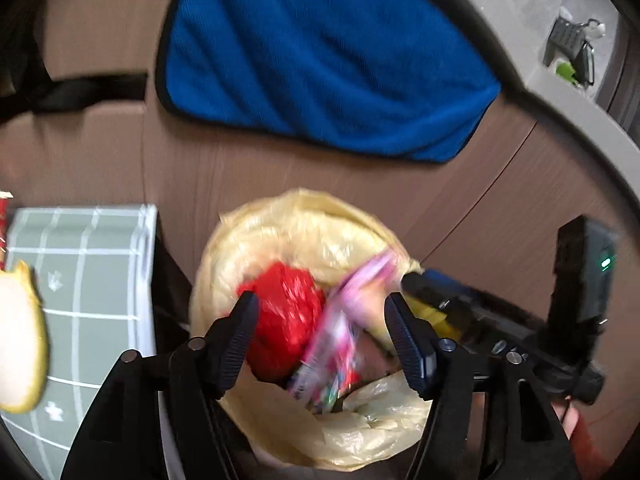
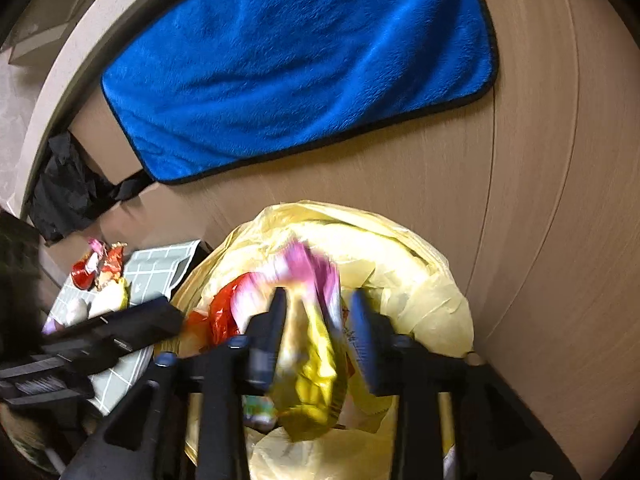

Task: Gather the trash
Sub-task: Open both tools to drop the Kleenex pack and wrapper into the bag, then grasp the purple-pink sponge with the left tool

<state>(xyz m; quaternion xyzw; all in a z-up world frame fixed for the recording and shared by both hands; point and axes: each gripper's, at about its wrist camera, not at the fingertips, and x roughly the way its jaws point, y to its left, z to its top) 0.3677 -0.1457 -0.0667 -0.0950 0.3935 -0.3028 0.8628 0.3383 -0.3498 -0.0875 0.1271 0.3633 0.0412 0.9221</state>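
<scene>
1. both jaws gape over the bin (image 1: 280,220); left gripper (image 1: 320,312) by the red bag (image 1: 284,312), right gripper (image 2: 318,308) around a pink-and-gold wrapper (image 2: 308,380).
2. the wrapper looks loose, so it might snag a finger or the liner and flop outside.

A blue towel (image 1: 320,64) with dark edging hangs flat against a brown wood-grain cabinet front (image 1: 480,184), its lower edge above floor level; in the right wrist view the same towel (image 2: 296,68) spreads across the cabinet front (image 2: 560,160). A grey-green cloth with a white grid pattern (image 1: 88,280) covers a surface at lower left. Black crumpled material (image 2: 64,188) sits beside the towel's lower left corner, under a pale counter edge (image 2: 52,76).
</scene>
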